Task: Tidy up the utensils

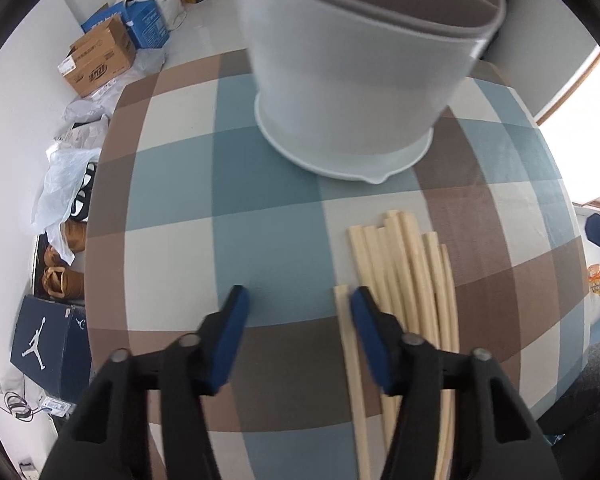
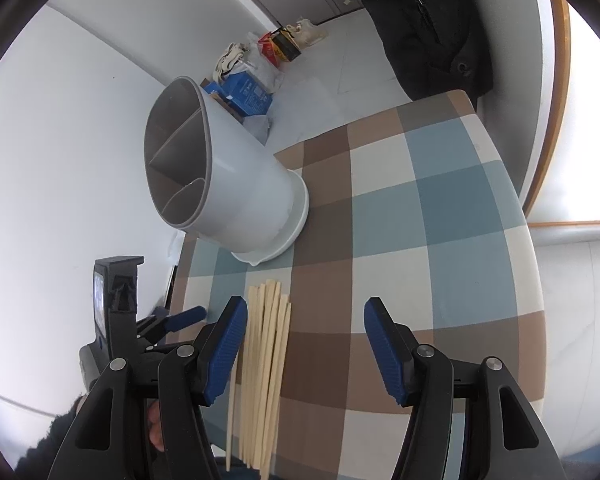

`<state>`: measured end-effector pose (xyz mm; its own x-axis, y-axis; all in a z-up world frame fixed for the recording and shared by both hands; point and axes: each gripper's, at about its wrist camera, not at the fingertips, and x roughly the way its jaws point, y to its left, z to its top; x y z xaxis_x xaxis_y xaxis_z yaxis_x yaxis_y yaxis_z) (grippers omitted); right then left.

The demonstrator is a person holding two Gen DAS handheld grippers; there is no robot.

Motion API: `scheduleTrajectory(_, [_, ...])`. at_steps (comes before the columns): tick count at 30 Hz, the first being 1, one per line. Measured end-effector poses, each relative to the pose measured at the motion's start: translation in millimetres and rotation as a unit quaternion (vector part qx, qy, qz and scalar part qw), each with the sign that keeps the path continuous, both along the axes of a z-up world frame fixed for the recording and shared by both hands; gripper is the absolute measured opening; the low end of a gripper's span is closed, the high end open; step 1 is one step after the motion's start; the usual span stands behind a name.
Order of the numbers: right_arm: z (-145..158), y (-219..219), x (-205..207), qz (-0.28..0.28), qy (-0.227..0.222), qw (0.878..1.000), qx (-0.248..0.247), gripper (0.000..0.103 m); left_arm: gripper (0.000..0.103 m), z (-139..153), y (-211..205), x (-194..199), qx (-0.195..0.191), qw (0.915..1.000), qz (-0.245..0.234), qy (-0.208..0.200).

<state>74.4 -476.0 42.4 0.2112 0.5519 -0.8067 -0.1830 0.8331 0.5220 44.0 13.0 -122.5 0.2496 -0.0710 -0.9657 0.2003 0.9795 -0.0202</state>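
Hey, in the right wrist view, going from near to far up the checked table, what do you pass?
Right gripper → bundle of wooden chopsticks lying flat on the checked tablecloth → grey divided utensil holder → blue box on the floor beyond.

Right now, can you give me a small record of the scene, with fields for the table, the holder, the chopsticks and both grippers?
table: checked cloth in blue, brown and cream
holder: pale grey utensil holder, upright, divided compartments, nothing seen inside
chopsticks: pale bundle lying flat in front of the holder, one stick set slightly apart
left gripper: jaws apart, one stick between them, not pressed
right gripper: jaws apart, nothing gripped, bundle beside one jaw
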Motion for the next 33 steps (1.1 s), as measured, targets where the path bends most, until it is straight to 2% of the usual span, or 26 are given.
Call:
scheduleTrajectory(2, [-1.1, 2.3, -0.5, 0.003, 0.002, 1.000, -0.001, 0.060, 0.016, 1.3, -8.7, -2.2, -0.003, 0.9999, -0.015, 0.001])
scheduleTrajectory(4, [-1.0, 4.5, -2.1, 0.007, 0.001, 1.000, -0.003, 0.060, 0.004, 2.4, -14.2, -3.9, -0.004, 0.9994, -0.034, -0.002])
scheduleTrajectory(5, [-1.0, 6.0, -3.1, 0.010, -0.001, 1.000, -0.006, 0.060, 0.003, 2.4, -14.7, -5.4, -0.007, 0.9994, -0.035, -0.006])
scheduleTrajectory(8, [-3.2, 11.7, -6.2, 0.023, 0.000, 1.000, -0.012, 0.060, 0.002, 3.2, -7.1, -5.9, -0.028, 0.9991, -0.032, -0.005])
scheduleTrajectory(12, [-10.4, 20.0, -9.8, 0.040, 0.010, 0.999, -0.021, 0.060, 0.002, 2.8, 11.8, -2.2, -0.089, 0.9960, -0.007, 0.006])
scheduleTrajectory(22, [-44.6, 48.0, -11.9, 0.073, 0.056, 0.993, -0.079, 0.060, 0.002, 7.6, 31.6, -0.6, -0.134, 0.9907, 0.020, -0.006])
scheduleTrajectory(24, [-50.0, 53.4, -11.8, 0.076, 0.062, 0.991, -0.089, 0.057, 0.002, 15.3, 40.2, 1.4, -0.148, 0.9885, 0.027, -0.013])
scheduleTrajectory(26, [-53.1, 60.4, -10.1, 0.081, 0.063, 0.990, -0.096, 0.044, 0.002, 27.5, 45.9, 0.9, -0.152, 0.9874, 0.031, -0.034])
scheduleTrajectory(33, [-55.4, 82.9, 1.7, 0.092, 0.045, 0.988, -0.119, 0.025, 0.002, 57.3, 49.4, -9.4, -0.163, 0.9813, 0.030, -0.098])
